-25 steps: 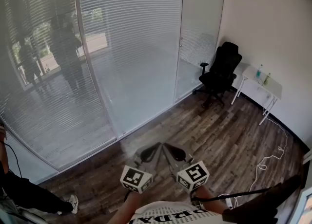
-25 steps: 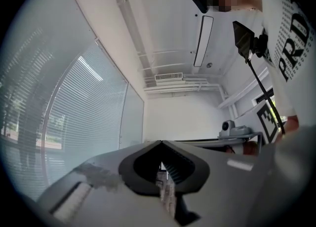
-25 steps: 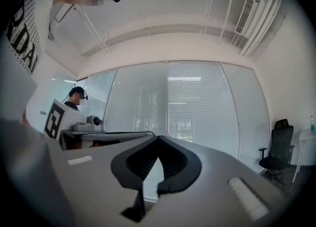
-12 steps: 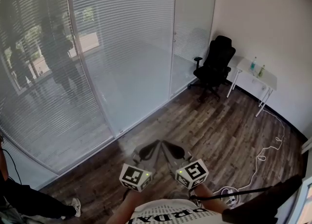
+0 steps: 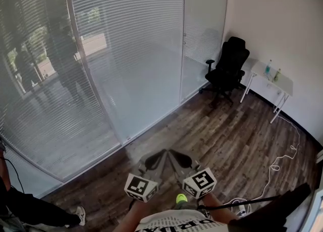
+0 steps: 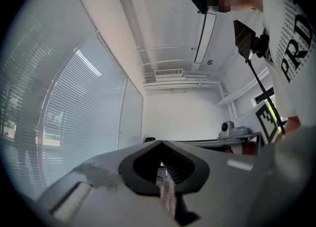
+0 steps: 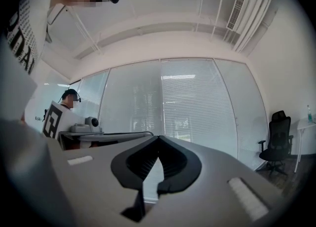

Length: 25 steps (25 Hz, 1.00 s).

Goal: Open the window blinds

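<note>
Chair (image 5: 228,69) + blinds (image 5: 126,49) sit slightly further right in frame vs half sec ago; slats unchanged, shut.
Head view: L gripper (image 5: 160,153), R gripper (image 5: 174,153) low centre, tips close together, well short of blinds.
L gripper view: jaws clenched, empty (blinds off to left).
R gripper view: jaws clenched, empty; blinds straight ahead.

Head-view tally: three blind-covered window panels (left (image 5: 35,100), middle (image 5: 131,49), right (image 5: 204,34)), one black office chair (image 5: 229,67), one white table (image 5: 280,85) bearing two bottles (image 5: 268,67) (image 5: 276,75), one white cable (image 5: 283,159) on the floor (image 5: 227,135), two handheld grippers (left gripper (image 5: 162,152), right gripper (image 5: 172,152)), one bystander (image 5: 30,205) at the lower left edge.
</note>
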Motion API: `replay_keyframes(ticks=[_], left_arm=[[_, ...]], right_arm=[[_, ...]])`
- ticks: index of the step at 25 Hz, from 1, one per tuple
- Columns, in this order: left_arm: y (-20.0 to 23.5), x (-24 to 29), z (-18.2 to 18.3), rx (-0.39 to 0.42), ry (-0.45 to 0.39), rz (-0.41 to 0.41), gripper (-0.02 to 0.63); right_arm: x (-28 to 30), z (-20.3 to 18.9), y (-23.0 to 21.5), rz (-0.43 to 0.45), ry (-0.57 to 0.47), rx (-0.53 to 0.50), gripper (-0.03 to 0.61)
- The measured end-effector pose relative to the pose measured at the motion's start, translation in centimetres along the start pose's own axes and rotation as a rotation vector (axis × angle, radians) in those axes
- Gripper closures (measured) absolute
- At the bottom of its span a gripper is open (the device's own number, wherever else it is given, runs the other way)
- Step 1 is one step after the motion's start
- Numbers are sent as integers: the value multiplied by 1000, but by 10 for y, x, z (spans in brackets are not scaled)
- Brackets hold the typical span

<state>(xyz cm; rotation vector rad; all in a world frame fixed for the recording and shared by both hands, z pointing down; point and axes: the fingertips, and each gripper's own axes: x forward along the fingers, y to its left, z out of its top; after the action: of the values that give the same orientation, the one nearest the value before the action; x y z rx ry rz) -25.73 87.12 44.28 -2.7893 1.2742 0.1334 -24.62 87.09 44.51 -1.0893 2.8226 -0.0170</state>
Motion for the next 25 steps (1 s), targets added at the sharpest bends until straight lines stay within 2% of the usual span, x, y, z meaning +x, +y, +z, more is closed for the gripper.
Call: replay_keyframes(ticks=[6, 11, 16, 25], left_arm=[[7, 37, -20, -8, 15, 37, 623], [16, 85, -13, -10, 25, 55, 623], [14, 125, -24, -8, 20, 58, 623], [9, 197, -28, -7, 24, 39, 622]], right_arm=[[7, -13, -40, 42, 14, 2, 571], [19, 0, -86, 57, 25, 5, 571], [18, -3, -127, 67, 28, 4, 571], [15, 3, -198, 40, 36, 9, 571]])
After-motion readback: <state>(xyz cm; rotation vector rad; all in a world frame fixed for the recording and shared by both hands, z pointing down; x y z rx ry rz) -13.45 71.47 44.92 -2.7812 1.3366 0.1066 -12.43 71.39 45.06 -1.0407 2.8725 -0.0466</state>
